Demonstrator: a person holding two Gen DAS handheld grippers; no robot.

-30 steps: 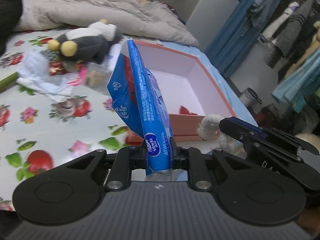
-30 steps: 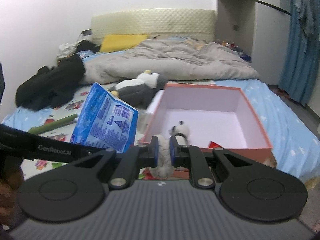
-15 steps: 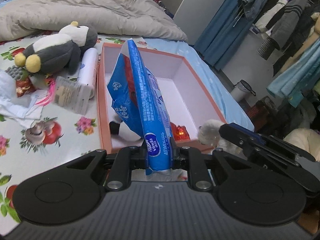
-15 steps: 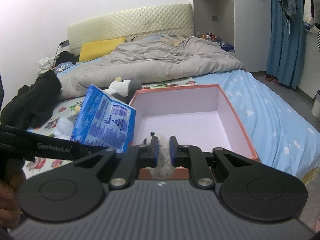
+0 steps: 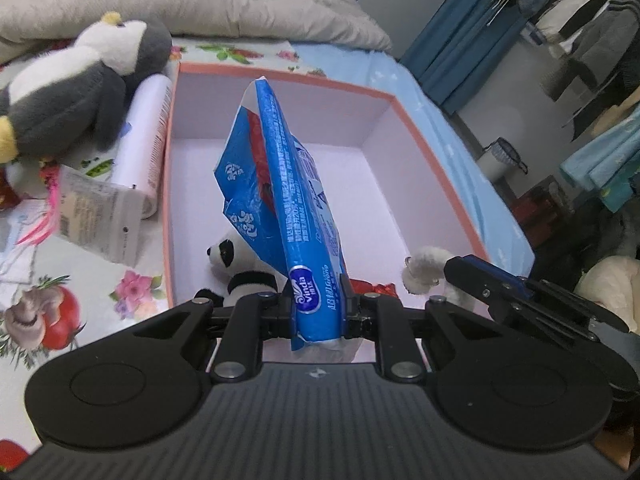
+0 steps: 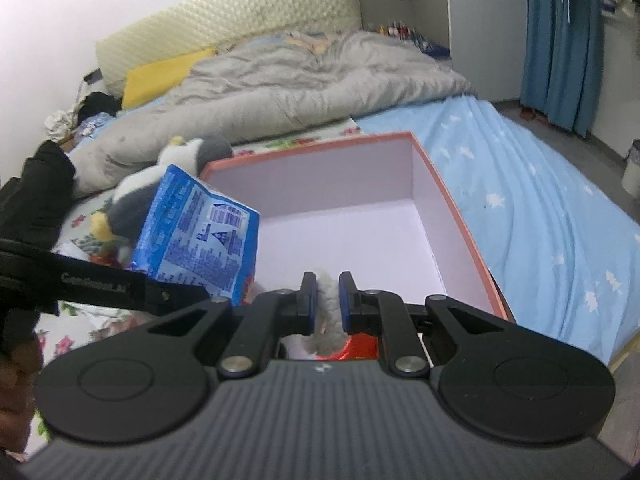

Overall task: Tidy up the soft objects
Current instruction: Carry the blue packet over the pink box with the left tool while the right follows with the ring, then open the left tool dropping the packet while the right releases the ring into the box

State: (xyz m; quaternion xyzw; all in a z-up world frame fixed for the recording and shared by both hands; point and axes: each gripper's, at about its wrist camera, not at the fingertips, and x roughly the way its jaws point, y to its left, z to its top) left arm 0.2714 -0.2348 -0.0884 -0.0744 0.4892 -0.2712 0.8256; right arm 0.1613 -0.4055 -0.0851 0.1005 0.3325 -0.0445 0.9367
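Plainly, the left gripper (image 5: 318, 306) fingers are clamped on the lower end of the blue tissue pack (image 5: 280, 196), whose long axis is carried up and forward over the open pink box (image 5: 436, 152). The right gripper (image 6: 328, 300) fingers are closed on a white plush toy (image 6: 329, 320), held just above the box's near rim. Both loads are judged to be over the box; a panda plush (image 5: 236, 266) is seen inside its near left corner.

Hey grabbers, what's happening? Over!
Left gripper clamps blue tissue pack. Right gripper clamps white plush. Both above pink box; panda inside.
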